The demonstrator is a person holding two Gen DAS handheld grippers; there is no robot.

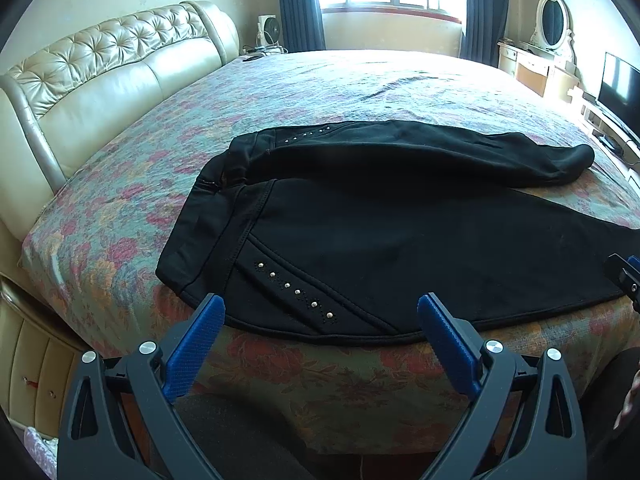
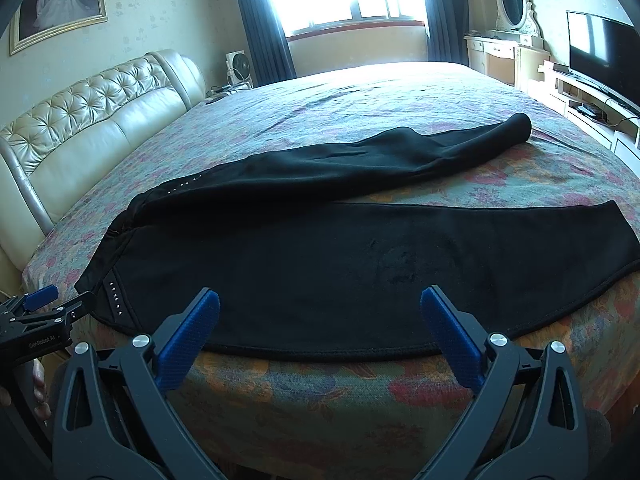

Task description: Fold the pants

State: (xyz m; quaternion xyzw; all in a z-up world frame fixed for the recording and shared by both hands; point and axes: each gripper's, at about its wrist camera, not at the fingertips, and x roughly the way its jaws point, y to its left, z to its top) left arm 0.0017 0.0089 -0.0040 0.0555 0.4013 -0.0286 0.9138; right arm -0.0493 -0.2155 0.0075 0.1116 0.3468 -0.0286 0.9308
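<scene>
The left tool (image 1: 320,312) is held low at the near edge of the bed (image 1: 340,76), pointing across it toward the window. Its two blue pads (image 1: 196,348) are wide apart and hold nothing. They sit just in front of the hem of the pants (image 1: 400,240), by the end with the shiny studs (image 1: 296,292). It is hard to tell if the pad tips touch the cloth.

The right tool (image 2: 320,312) is held the same way, low at the near edge of the bed, beside the left tool. Its pads are wide apart too, and empty. A bit of a hand (image 2: 38,380) shows under the left tool.

White letters on the left tool read "GenRobot.AI", though they are small.

The black pants lie spread out on the bed near its front edge, one leg flat and the other leg behind it.
</scene>
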